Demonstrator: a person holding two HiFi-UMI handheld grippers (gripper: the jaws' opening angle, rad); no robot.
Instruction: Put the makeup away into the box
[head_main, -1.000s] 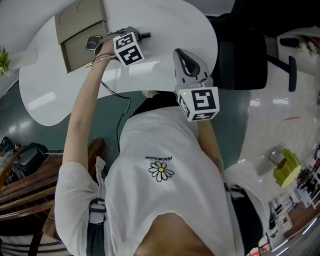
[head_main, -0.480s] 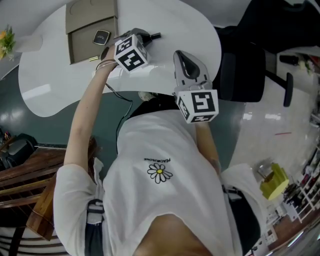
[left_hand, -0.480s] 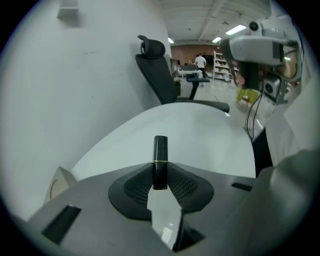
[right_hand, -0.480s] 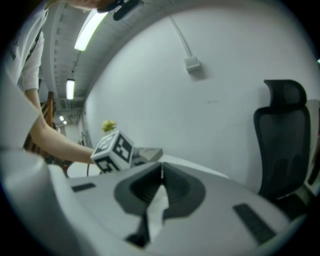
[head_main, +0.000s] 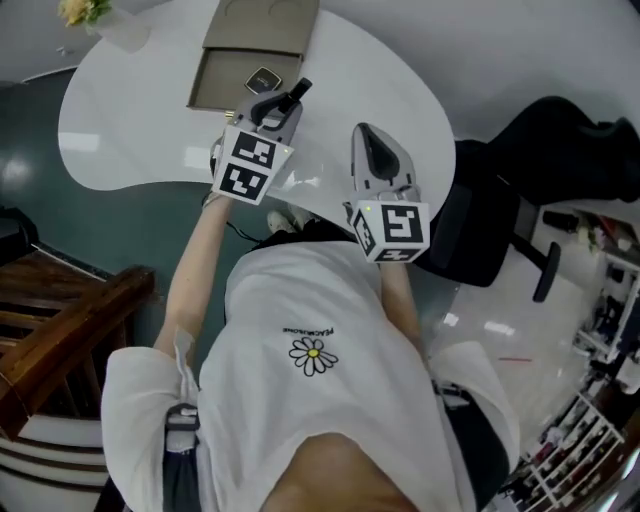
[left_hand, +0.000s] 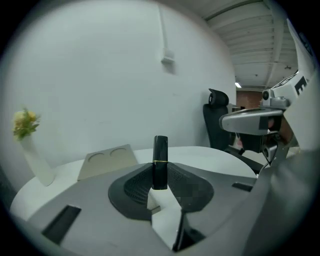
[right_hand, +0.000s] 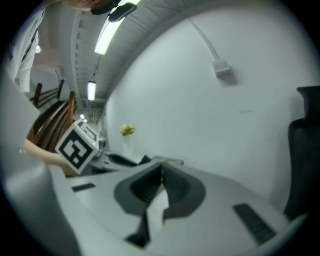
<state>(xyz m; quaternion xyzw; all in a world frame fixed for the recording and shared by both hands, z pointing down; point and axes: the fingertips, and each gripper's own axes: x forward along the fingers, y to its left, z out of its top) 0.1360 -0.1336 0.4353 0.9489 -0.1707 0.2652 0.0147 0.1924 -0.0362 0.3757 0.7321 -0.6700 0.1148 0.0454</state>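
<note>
A black lipstick tube (left_hand: 160, 155) with a gold band stands upright between the jaws of my left gripper (left_hand: 160, 176), which is shut on it. In the head view the left gripper (head_main: 283, 102) holds the lipstick (head_main: 299, 90) above the white table (head_main: 130, 130), just to the near right of the open tan box (head_main: 215, 85). A dark compact (head_main: 263, 80) lies in the box. The box's lid (left_hand: 107, 159) shows two round recesses. My right gripper (head_main: 368, 135) hangs to the right, shut with nothing in it (right_hand: 161, 175).
A vase of yellow flowers (head_main: 85, 12) stands at the table's far left corner, also in the left gripper view (left_hand: 30, 145). A black office chair (head_main: 480, 230) is to the right of the table. Wooden furniture (head_main: 60, 330) stands at the lower left.
The left gripper has lifted off the table beside the box with the lipstick in it and rolled over. The right gripper has shifted slightly. The head view has swung.
</note>
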